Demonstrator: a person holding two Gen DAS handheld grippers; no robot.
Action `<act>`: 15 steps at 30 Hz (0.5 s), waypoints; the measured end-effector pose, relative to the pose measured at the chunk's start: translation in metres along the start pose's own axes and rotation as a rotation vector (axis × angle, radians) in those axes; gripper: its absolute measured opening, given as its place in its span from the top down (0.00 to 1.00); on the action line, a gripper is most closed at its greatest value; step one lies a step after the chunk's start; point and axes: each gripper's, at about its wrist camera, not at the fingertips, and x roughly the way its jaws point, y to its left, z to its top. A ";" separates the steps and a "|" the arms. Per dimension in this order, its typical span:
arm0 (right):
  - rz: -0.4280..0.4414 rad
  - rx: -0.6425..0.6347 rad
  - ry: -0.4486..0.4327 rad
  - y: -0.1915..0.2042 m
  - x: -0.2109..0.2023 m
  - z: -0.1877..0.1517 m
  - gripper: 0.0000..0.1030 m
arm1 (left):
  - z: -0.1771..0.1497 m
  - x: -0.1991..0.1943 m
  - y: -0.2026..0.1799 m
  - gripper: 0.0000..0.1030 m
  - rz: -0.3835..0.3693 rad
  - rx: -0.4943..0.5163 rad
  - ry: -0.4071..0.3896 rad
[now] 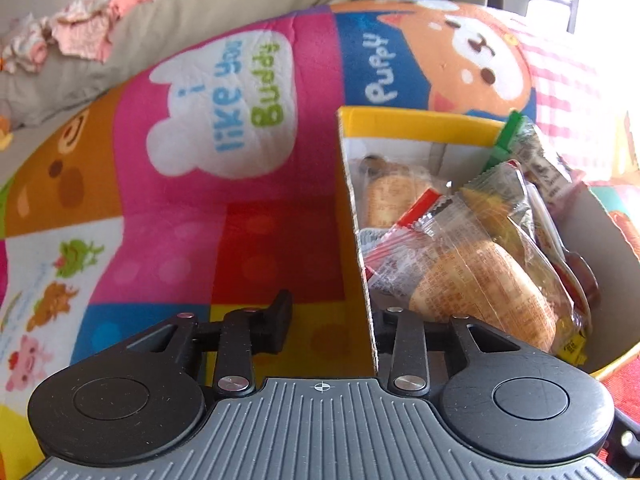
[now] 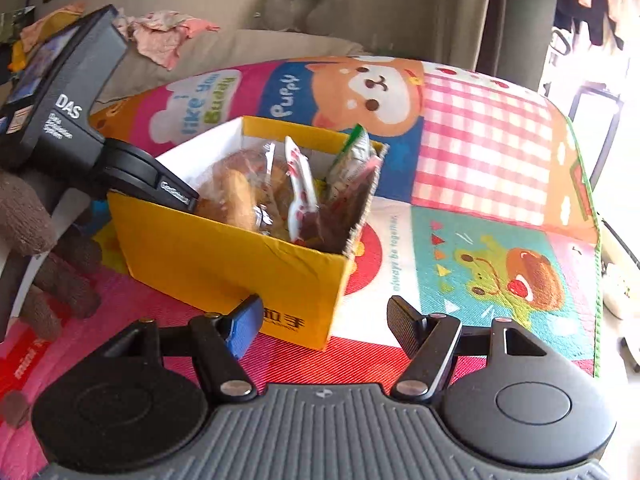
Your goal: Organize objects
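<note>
The left tongs [image 1: 332,320] are set astride the near wall of a yellow cardboard box [image 1: 360,216], one finger outside and one inside, spread apart; whether the wall is pinched cannot be told. The right tongs [image 2: 324,320] are held low just before the box [image 2: 224,256], spread wide and gripping nothing. A brown knitted glove [image 2: 44,256] is seen at the left gripper's handle. The box is open-topped, with white inner walls and a ragged cut edge. It is filled with crinkled clear snack packets [image 1: 464,276] of round biscuits. Beneath it a soft, colourful cartoon mat [image 2: 480,168] is spread.
</note>
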 end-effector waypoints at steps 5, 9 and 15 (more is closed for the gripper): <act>-0.034 0.024 0.018 -0.008 0.014 -0.005 0.33 | -0.001 -0.017 -0.002 0.63 -0.004 -0.018 -0.035; -0.052 0.051 0.020 -0.016 -0.003 -0.014 0.18 | -0.016 -0.076 -0.006 0.62 0.011 -0.012 -0.148; -0.006 0.156 0.077 -0.023 -0.049 -0.046 0.00 | -0.107 -0.159 -0.020 0.62 -0.037 0.007 -0.236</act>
